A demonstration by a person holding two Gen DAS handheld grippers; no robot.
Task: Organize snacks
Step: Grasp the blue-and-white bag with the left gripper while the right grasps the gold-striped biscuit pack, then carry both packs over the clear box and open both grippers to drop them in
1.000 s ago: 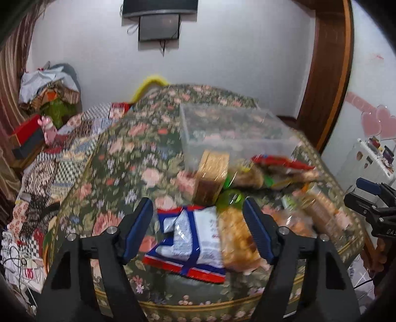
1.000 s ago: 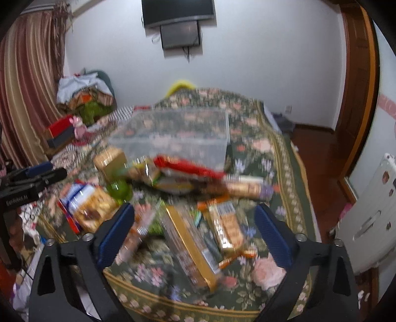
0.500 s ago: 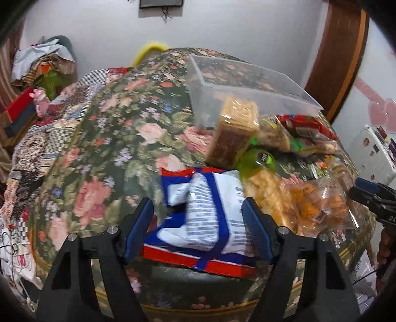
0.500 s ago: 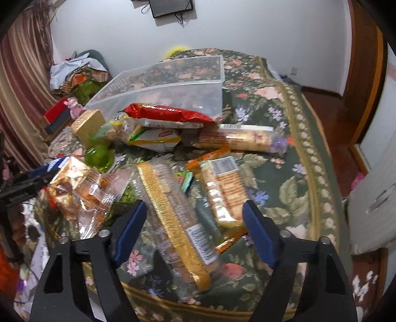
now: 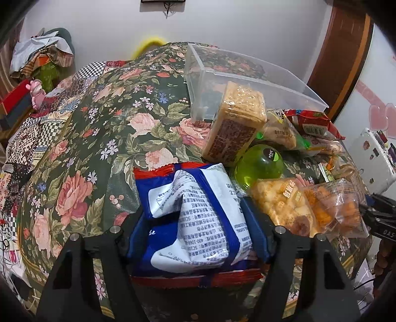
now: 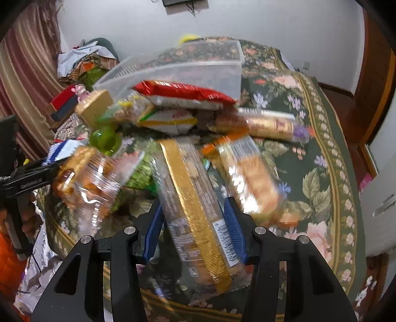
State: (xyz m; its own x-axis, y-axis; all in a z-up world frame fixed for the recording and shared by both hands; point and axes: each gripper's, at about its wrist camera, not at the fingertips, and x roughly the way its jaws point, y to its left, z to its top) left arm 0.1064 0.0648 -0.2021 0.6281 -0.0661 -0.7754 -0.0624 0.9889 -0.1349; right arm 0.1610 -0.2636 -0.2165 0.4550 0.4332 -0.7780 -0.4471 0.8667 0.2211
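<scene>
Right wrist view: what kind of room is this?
Most likely a lived-in home, probably a living room or bedroom. A floral cloth covers the surface holding the snacks, striped curtains hang at the left, a pile of clothes lies by the wall, and a wall-mounted screen hangs above.

Left hand-held gripper (image 5: 195, 230) clamped shut; right hand-held gripper (image 6: 194, 228) clamped shut.

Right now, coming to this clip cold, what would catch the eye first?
Each tool has a snack between its fingers: the left tool straddles a blue-and-white bag at the near table edge, the right tool a long gold-trimmed pack. Behind them, a jumble of snacks lies against an empty clear plastic bin on the floral tablecloth.
</scene>
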